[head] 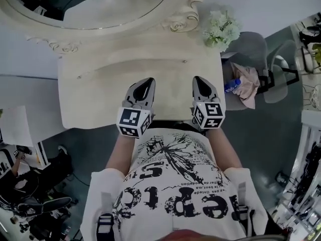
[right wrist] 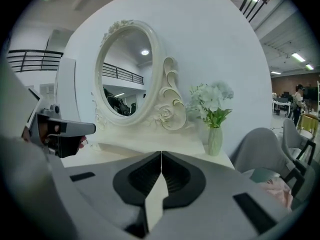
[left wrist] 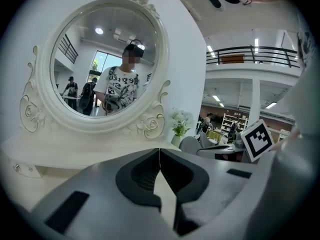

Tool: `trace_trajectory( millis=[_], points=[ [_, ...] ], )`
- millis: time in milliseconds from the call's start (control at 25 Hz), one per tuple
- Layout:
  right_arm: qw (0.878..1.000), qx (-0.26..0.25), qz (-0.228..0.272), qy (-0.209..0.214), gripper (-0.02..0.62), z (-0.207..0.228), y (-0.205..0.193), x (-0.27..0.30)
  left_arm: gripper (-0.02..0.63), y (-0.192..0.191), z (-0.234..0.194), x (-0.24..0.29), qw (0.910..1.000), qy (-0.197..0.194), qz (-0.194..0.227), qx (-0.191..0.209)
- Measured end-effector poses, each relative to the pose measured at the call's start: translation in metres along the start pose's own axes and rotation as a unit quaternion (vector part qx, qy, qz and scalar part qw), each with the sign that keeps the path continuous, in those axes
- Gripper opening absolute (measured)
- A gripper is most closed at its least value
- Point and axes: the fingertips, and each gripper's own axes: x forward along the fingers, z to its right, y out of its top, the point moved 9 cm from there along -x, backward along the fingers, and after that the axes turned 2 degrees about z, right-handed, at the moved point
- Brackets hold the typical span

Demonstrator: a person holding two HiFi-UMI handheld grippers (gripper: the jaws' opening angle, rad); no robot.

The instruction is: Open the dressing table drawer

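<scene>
Grey hall floor (head: 261, 139); cream carved dressing-table counter (head: 100, 97) w/ oval mirror (head: 100, 4) at 12, white flowers (head: 220, 29) at 1; left claw (head: 149, 80) & right claw (head: 196, 78) pressed together.

The cream dressing table (head: 95, 104) carries a raised back tier whose knobbed drawer (head: 184, 61) sits flush, closed.

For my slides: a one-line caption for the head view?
Person at a dressing table, left tool and right tool shut, empty, over its top; mirror and flowers beyond.
</scene>
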Motion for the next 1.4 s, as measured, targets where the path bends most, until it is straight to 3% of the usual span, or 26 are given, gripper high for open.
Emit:
trace_trajectory(
  millis=[440, 520, 560, 920, 1400],
  points=[
    [0.994, -0.033, -0.087, 0.064, 0.029, 0.026, -0.032, 0.078, 0.02, -0.021, -0.005, 0.02, 0.9971, 0.061, -0.021, -0.042],
    [0.991, -0.043, -0.104, 0.069, 0.11, 0.031, -0.042, 0.096, 0.02, -0.025, -0.007, 0.023, 0.9964, 0.066, -0.028, -0.044],
    [0.99, -0.045, -0.114, 0.071, 0.12, 0.033, -0.046, 0.104, 0.02, -0.026, -0.007, 0.025, 0.9961, 0.07, -0.032, -0.044],
    [0.988, 0.006, -0.144, 0.053, 0.128, 0.035, -0.049, 0.143, 0.02, -0.038, -0.015, 0.029, 0.9933, 0.088, -0.05, -0.054],
    [0.987, 0.002, -0.159, 0.029, 0.107, 0.032, -0.048, 0.145, 0.02, -0.035, -0.01, 0.04, 0.9951, 0.065, -0.06, -0.044]
  ],
)
